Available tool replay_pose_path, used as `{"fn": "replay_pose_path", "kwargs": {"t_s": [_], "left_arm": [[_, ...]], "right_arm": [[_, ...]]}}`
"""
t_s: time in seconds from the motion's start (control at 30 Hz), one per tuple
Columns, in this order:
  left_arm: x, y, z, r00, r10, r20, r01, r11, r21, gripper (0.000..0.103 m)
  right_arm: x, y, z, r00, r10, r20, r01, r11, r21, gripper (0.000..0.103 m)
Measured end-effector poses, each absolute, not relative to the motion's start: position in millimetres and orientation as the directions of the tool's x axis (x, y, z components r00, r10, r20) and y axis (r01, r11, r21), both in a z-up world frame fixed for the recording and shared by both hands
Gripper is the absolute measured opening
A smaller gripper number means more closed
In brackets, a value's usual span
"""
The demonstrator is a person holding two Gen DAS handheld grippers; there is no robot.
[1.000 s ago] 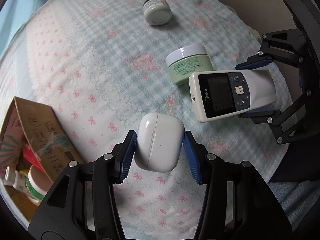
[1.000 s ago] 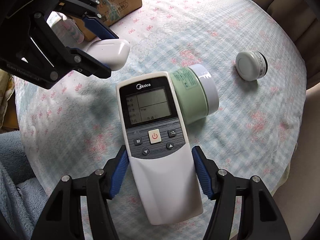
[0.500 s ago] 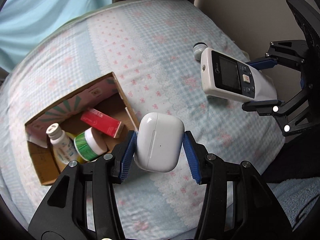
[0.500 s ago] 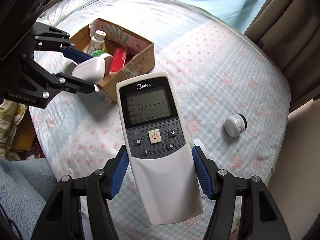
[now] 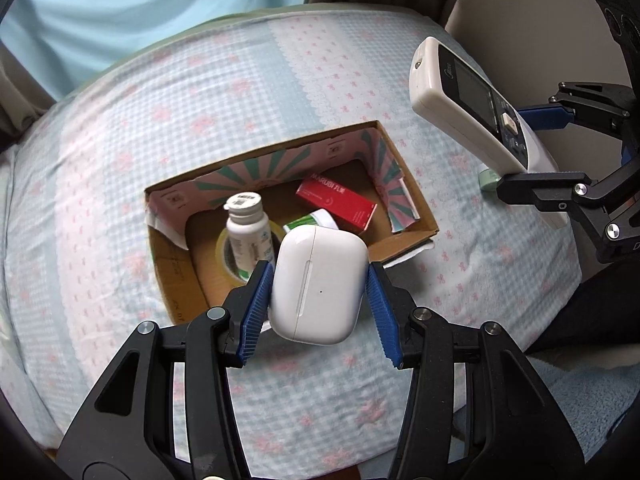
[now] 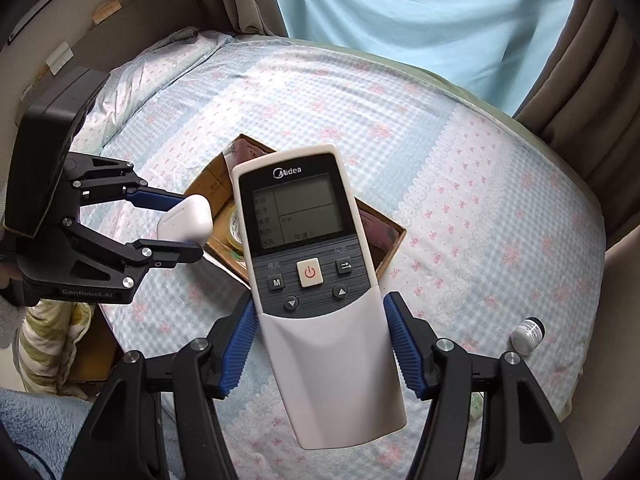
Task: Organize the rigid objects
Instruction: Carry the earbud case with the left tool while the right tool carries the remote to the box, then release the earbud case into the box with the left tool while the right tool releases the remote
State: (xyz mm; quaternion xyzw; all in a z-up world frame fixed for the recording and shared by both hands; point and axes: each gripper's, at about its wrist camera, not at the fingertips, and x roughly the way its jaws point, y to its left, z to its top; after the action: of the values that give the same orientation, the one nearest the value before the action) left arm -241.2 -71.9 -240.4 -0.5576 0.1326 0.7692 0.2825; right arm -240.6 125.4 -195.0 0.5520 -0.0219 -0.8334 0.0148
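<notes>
My left gripper [image 5: 318,294] is shut on a white earbud case [image 5: 318,284], held in the air over the near edge of an open cardboard box [image 5: 408,240]. Inside the box are a white bottle [image 5: 246,228], a tape roll [image 5: 224,248], a red carton [image 5: 336,202] and a green-and-white jar [image 5: 310,220]. My right gripper [image 6: 320,344] is shut on a white air-conditioner remote [image 6: 316,280], raised above the box [image 6: 390,248]. From the right wrist view the left gripper [image 6: 168,224] with the case [image 6: 186,220] hangs at the box's left side.
The box sits on a bed with a blue-and-pink checked cover [image 5: 120,140]. A small white jar [image 6: 528,334] lies on the cover at right, and a pale green jar [image 5: 490,180] peeks out behind the remote. Curtains [image 6: 580,92] and a light blue drape [image 5: 140,8] stand beyond the bed.
Both grippers rose and carried the earbud case and the remote across the bed to the cardboard box. The two jars were left behind on the cover.
</notes>
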Motion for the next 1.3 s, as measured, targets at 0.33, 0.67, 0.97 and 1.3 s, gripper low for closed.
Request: {"fn": "replay_pose_path", "kwargs": {"t_s": [0.33,0.67,0.97,1.3], "left_arm": [[-289.5,-125.7,-284.6,-0.156,0.275,-0.949,-0.612,-0.781,-0.126,0.045],[-326.4,-127.0,-359.1,-0.084,0.247,-0.965,-0.623,-0.769,-0.142,0.045],[-340.4,-125.4,-397.2,-0.036,0.251,-0.967,-0.602,-0.778,-0.180,0.045],[-339.1,-121.6,-400.1,-0.082,0.234,-0.969,-0.579,-0.802,-0.145,0.046]], "right_arm": [[-308.3,97.0,-224.3,-0.331,-0.049,-0.942,-0.079,-0.994,0.080,0.059],[-365.2,98.0,-300.7,-0.192,-0.092,-0.977,-0.090,-0.990,0.111,0.059],[-365.0,121.4,-362.5,-0.083,-0.120,-0.989,-0.219,-0.966,0.135,0.059],[-371.2,114.3,-382.2,-0.014,-0.076,-0.997,-0.227,-0.971,0.077,0.060]]}}
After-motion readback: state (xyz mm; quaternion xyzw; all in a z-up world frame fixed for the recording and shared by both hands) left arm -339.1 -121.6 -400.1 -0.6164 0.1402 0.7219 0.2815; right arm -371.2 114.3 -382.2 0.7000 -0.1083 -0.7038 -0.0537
